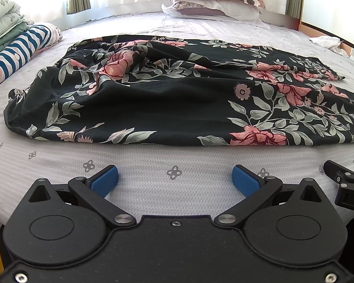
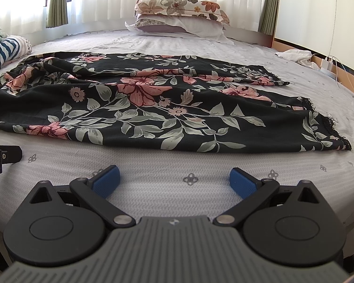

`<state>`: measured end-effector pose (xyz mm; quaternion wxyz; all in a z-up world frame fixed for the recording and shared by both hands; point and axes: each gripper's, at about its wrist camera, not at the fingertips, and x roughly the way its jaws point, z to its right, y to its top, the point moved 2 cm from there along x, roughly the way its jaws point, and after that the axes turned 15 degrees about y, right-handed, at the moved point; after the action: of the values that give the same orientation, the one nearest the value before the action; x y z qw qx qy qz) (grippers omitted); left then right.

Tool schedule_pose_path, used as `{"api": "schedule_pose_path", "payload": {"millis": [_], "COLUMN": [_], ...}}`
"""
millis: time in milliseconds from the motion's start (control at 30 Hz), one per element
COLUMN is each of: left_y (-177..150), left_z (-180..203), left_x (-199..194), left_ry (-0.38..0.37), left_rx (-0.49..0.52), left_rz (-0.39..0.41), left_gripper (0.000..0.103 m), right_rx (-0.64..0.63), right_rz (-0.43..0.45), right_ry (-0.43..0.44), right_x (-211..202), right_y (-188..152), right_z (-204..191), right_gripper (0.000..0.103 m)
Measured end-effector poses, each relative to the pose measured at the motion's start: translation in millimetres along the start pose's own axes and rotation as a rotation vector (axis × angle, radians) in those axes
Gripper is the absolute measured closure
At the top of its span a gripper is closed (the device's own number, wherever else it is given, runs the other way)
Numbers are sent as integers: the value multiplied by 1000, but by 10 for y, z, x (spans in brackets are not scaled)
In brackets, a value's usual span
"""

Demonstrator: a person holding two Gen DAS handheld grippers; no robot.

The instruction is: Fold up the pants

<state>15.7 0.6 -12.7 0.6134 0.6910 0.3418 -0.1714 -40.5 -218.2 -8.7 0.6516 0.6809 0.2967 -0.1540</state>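
Observation:
Black pants (image 1: 167,94) with pink flowers and grey leaves lie spread sideways across the bed, rumpled, waist end to the left. In the right wrist view the pants (image 2: 153,108) show both lace-trimmed leg hems at the right, one leg lying behind the other. My left gripper (image 1: 175,176) is open and empty, low over the sheet in front of the pants' near edge. My right gripper (image 2: 174,176) is open and empty, also just short of the near edge, to the right of the left one.
The bed sheet (image 1: 177,160) is pale lilac with small grey motifs. Stacked pillows (image 1: 214,2) sit at the far edge. Folded quilts and a striped bundle (image 1: 23,47) lie at the left. A white cloth (image 2: 295,55) and cables lie at the far right by the wooden frame.

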Motion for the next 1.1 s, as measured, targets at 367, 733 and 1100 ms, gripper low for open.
{"api": "schedule_pose_path", "payload": {"millis": [367, 733, 1100], "left_y": [87, 457, 1000], "left_z": [-67, -377, -1327], "left_x": [21, -122, 343], "left_ry": [-37, -68, 205], "left_rx": [20, -37, -168], "left_rz": [-27, -21, 12], "left_gripper": [0, 0, 0], "right_rx": [-2, 48, 190], "right_rz": [-34, -30, 74], "right_ry": [19, 86, -116], "right_x": [17, -127, -229], "right_y": [92, 372, 901], "right_z": [56, 159, 1140], "right_gripper": [0, 0, 0]}}
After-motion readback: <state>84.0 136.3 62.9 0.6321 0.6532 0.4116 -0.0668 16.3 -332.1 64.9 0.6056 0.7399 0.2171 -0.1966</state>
